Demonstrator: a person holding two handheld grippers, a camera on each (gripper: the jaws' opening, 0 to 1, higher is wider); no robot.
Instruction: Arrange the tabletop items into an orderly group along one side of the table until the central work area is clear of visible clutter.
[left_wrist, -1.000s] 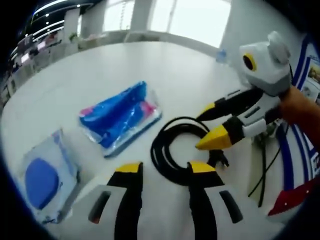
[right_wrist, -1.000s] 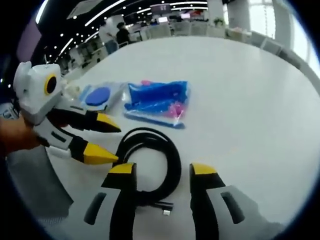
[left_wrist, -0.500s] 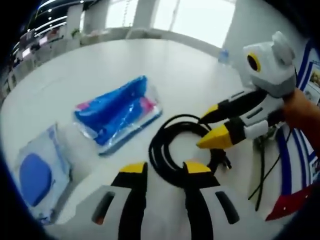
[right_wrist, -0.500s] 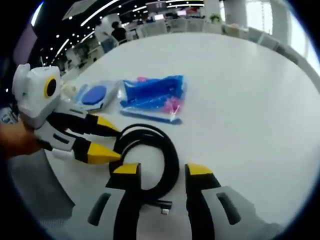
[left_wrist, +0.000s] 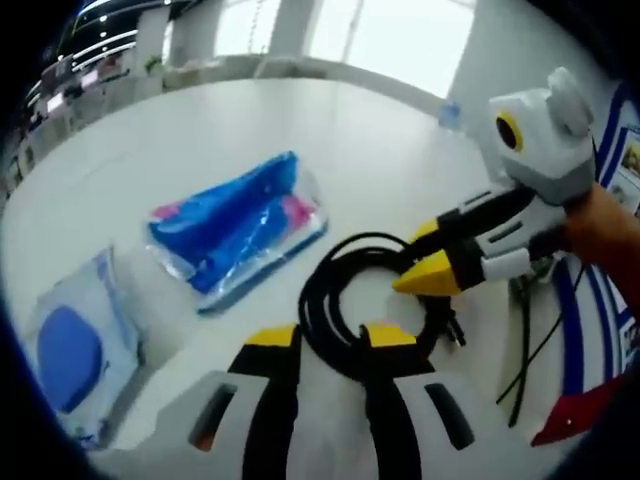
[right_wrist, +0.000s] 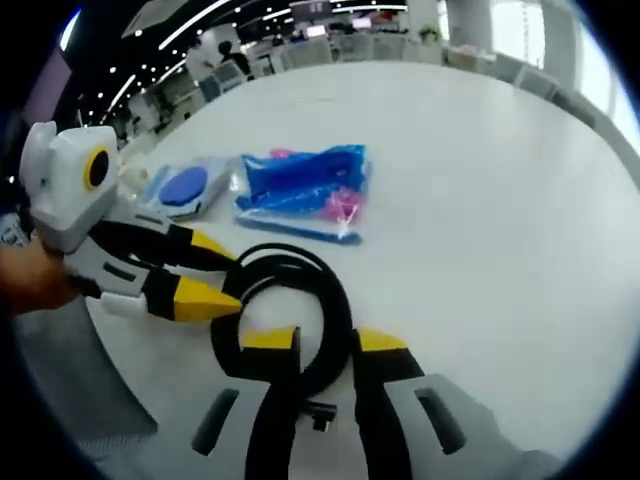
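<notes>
1. Progress check: I'd say I'm barely into it. The black coiled cable (right_wrist: 295, 300) sits out in the open part of the white desk (right_wrist: 480, 200), with the blue-and-pink packet (right_wrist: 305, 190) and the clear pouch with the blue round thing (right_wrist: 185, 188) just beyond it. Nothing is lined up along an edge yet, so basically all the sorting is left.

2. Right claw (right_wrist: 320, 345): jaws narrowed to a small gap around a strand of the coil, so it looks like it's gripping the cable (can't swear the pads are fully touching).

3. Left claw (left_wrist: 330, 340): jaws partly closed at the near edge of the same coil (left_wrist: 360, 310), not clearly clamped on it.

4. Orientation: the cable lies flat as a loose loop, no real long axis; its plug end pokes out toward my right claw. The packet's (left_wrist: 235, 230) long axis runs diagonally in the left gripper view, alongside the coil.
</notes>
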